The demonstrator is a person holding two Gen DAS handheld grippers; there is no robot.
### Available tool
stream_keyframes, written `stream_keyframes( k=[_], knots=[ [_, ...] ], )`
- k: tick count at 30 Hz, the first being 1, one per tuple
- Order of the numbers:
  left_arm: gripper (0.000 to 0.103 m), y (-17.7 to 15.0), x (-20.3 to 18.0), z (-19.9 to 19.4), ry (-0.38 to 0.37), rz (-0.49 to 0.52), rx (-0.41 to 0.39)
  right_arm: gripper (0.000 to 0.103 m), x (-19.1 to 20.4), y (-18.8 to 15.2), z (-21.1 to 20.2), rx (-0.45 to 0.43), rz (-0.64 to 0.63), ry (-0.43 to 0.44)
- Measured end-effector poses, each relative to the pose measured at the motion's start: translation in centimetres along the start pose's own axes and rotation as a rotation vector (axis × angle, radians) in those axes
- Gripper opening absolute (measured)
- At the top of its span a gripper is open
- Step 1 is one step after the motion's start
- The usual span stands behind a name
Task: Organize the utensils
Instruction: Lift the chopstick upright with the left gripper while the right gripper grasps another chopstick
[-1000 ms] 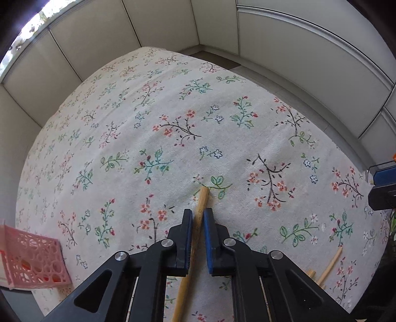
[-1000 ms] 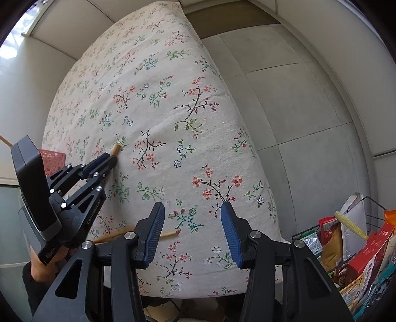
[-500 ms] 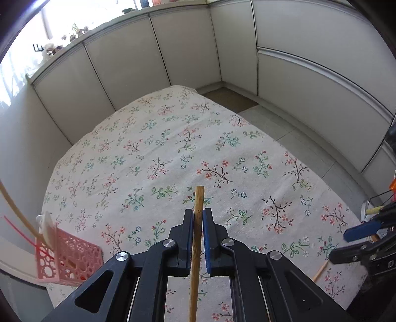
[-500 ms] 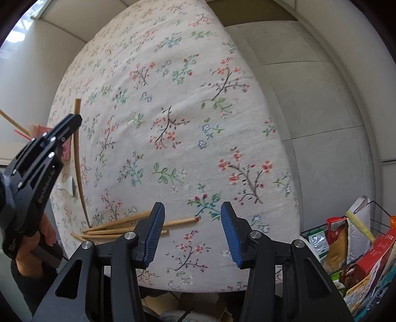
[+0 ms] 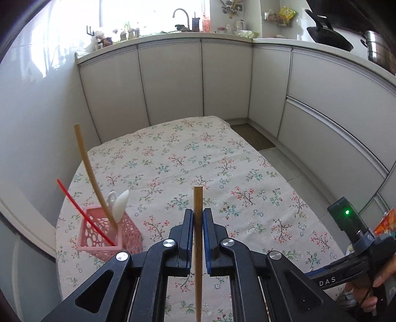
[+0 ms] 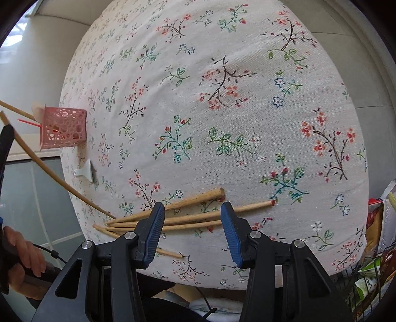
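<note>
left gripper (image 5: 198, 224) fingers pinch one chopstick (image 5: 198, 247) upright above the bench (image 5: 247, 178) — pink basket (image 5: 109, 235) sits nearby. right gripper (image 6: 191, 230) fingers spread wide over loose chopsticks (image 6: 188, 218) — white kitchen cabinets (image 5: 222, 79) behind.

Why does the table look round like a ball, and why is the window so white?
Right wrist view: the fisheye lens bulges the floral tablecloth into a dome. Left wrist view: daylight overexposes the window, and the cabinet lines bow.

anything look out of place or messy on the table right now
Yes: loose wooden chopsticks lie crisscrossed near the table's front edge, outside the pink basket. A small white utensil lies alone near the left edge.
</note>
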State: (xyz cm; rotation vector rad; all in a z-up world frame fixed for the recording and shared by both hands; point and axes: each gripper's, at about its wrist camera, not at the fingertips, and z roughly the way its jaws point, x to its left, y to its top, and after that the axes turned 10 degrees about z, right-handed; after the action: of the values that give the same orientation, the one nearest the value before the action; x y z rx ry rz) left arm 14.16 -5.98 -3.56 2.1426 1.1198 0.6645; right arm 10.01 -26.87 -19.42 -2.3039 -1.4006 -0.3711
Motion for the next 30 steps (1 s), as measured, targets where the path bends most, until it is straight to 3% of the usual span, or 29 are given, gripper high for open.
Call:
stream_keyframes(
  k=[8, 22, 26, 30],
  knots=[
    [0.007, -1.1, 2.8, -2.4, 0.033, -0.071, -0.049, 0.052, 1.8, 0.6, 1.0, -0.046, 0.021, -0.035],
    [0.007, -2.4, 6.8, -3.7, 0.103, -0.205, -0.082, 0.052, 9.7, 2.0, 3.7, -0.225, -0.229, -0.322],
    [0.007, -2.6, 7.3, -3.6, 0.11, -0.212, -0.079, 0.043, 11.4, 2.5, 4.4, -0.266, -0.276, -0.383],
    [0.007, -2.7, 7.5, -3.5, 0.116, -0.219, -0.076, 0.03, 12.0, 3.6, 4.3, -0.287, -0.26, -0.372]
  ],
)
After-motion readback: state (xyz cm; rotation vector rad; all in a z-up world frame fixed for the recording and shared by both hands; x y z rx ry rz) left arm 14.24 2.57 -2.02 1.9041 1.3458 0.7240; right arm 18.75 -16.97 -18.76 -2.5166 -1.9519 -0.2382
